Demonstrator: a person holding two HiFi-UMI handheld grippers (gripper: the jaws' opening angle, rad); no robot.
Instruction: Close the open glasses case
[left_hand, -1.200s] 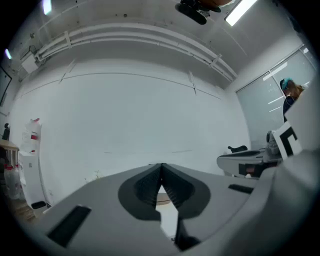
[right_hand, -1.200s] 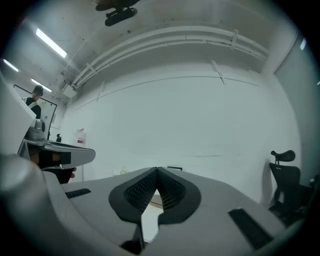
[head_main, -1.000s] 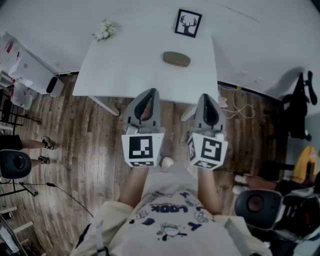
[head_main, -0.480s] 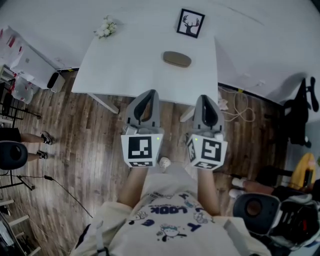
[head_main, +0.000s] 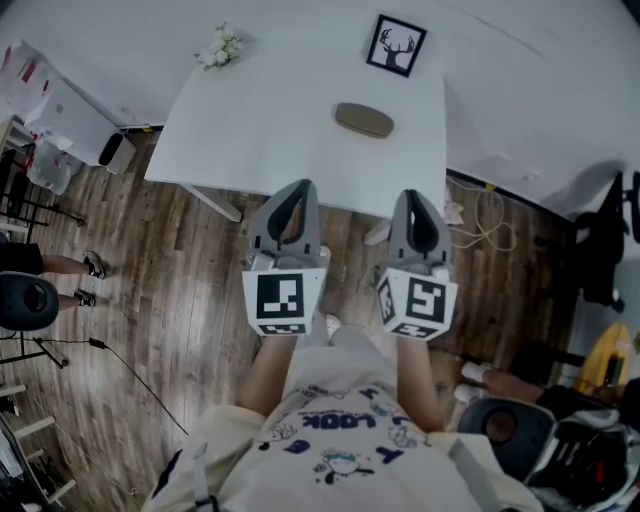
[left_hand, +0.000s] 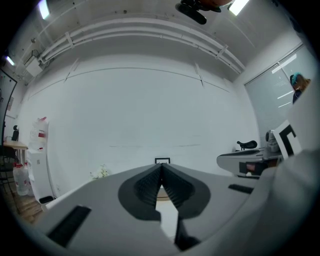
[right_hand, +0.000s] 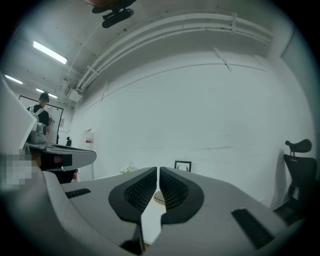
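White rectangular table (head_main: 250, 135) beyond the shut, empty left gripper (head_main: 298, 190) and right gripper (head_main: 418, 197) bears an oval brown glasses case (head_main: 364, 120).

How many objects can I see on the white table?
3: a glasses case near the middle, a framed deer picture at the far right edge, white flowers at the far left corner.

This is looking like a studio or lab room rather than a home. A white table (head_main: 260, 130) is standing against a bare white wall on a wood floor (head_main: 170, 290), with a deer picture (head_main: 396, 46) and flowers (head_main: 221, 47) at its far edge. Office chairs (head_main: 25, 300), a stand (head_main: 60, 345) and loose cables (head_main: 490, 225) are sitting around it. Tube lights (right_hand: 50, 52) are glowing overhead, pipes (right_hand: 175, 25) are running under the ceiling, and a camera (right_hand: 115, 15) is hanging there.
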